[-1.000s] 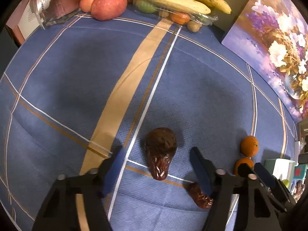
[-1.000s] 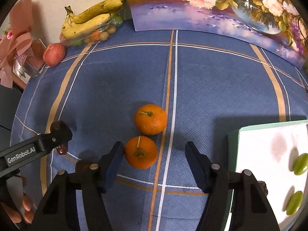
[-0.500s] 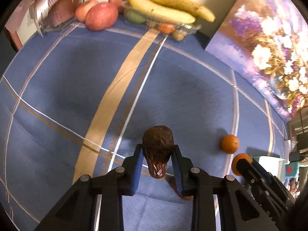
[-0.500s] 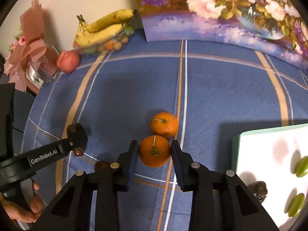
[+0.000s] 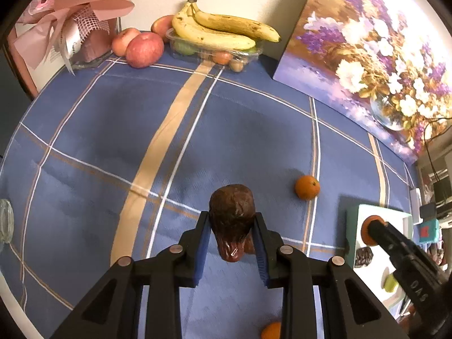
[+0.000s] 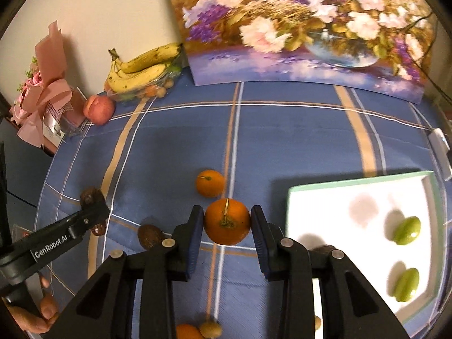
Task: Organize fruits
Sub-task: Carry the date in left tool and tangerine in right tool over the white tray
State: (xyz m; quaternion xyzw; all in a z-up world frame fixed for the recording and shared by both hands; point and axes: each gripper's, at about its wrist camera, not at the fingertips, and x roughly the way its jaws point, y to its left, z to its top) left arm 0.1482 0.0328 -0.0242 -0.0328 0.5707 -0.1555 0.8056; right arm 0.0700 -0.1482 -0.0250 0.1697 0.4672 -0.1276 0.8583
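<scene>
Brown and wrinkled, the date sat between the blue pads of the left hand-held gripper, clear of the blue checked cloth on the counter. The jaws of that gripper had just been closing and were clenched on the date's two sides, its glossy lower end hanging toward the camera. From the right wrist view, the same gripper appeared at the left edge, gripped by a hand of the person.

The orange was held likewise by the right hand-held gripper, whose jaws had also just been closing; its pads pressed both flanks of the fruit, stem facing up. A second orange lay on the cloth just beyond the held one, apart from it. Another date lay on the cloth left of the right gripper's near finger.

To the right stood a white tray with a green rim, holding two green fruits. Bananas and apples lay at the far edge of the cloth, beside a flower painting.
</scene>
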